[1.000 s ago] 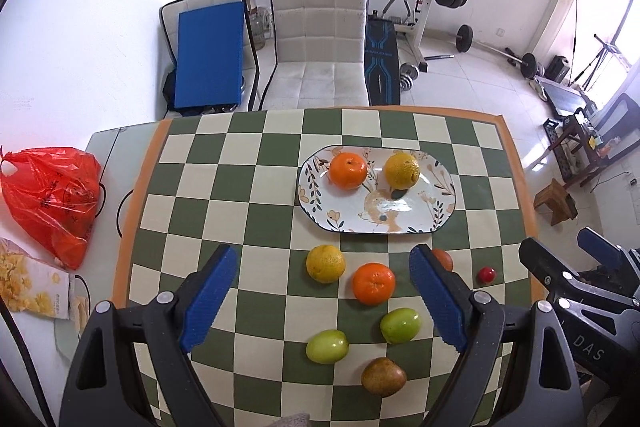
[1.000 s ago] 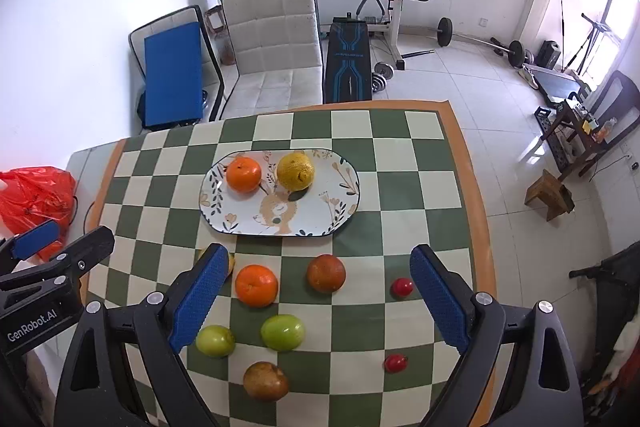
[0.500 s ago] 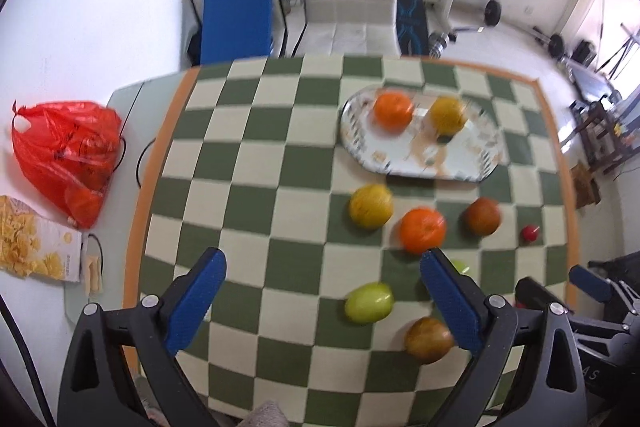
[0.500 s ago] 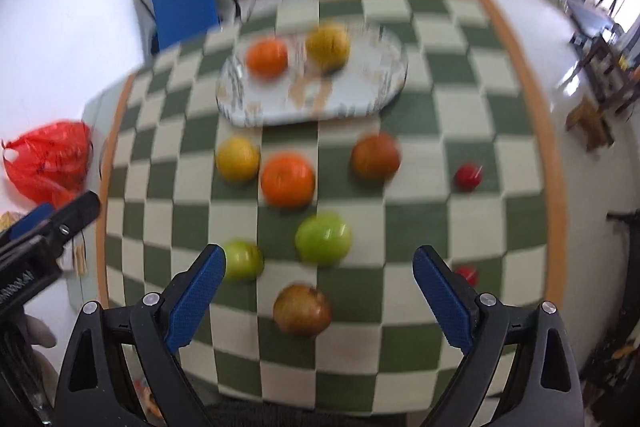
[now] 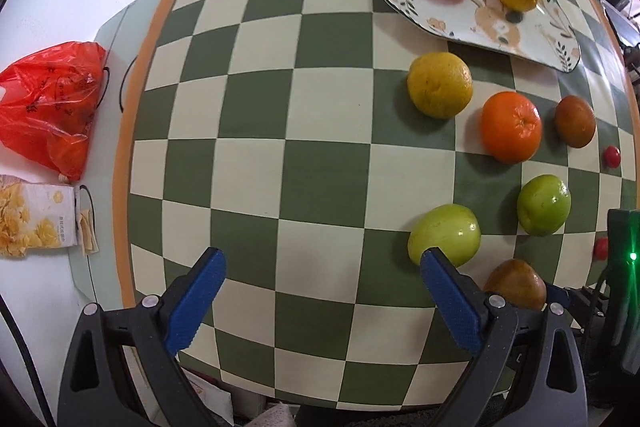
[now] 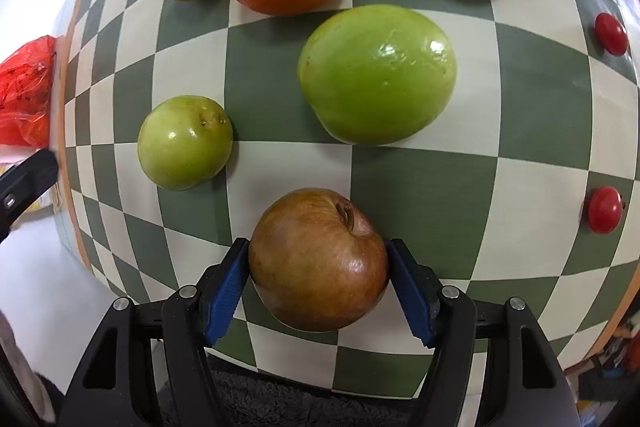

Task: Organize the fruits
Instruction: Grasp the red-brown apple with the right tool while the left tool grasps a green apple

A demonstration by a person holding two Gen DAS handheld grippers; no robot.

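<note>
Right wrist view showed the right gripper (image 6: pixel 318 277) with jaws pressed on either flank of the brown apple (image 6: pixel 318 259) at 6 o'clock on the checkered table (image 6: pixel 424 187). Firm, smooth, rounded, it probably slips unless held across its widest girth. Its underside was hidden. Left gripper (image 5: pixel 320 301) hung wide apart, empty.

Right gripper (image 6: pixel 318 269) low over the table, blue pads (image 6: pixel 224 291) pressed on both sides of brown apple (image 6: pixel 318 259), apparently clamped. Left gripper (image 5: pixel 320 303) hovers with jaws spread wide, nothing between them.
</note>
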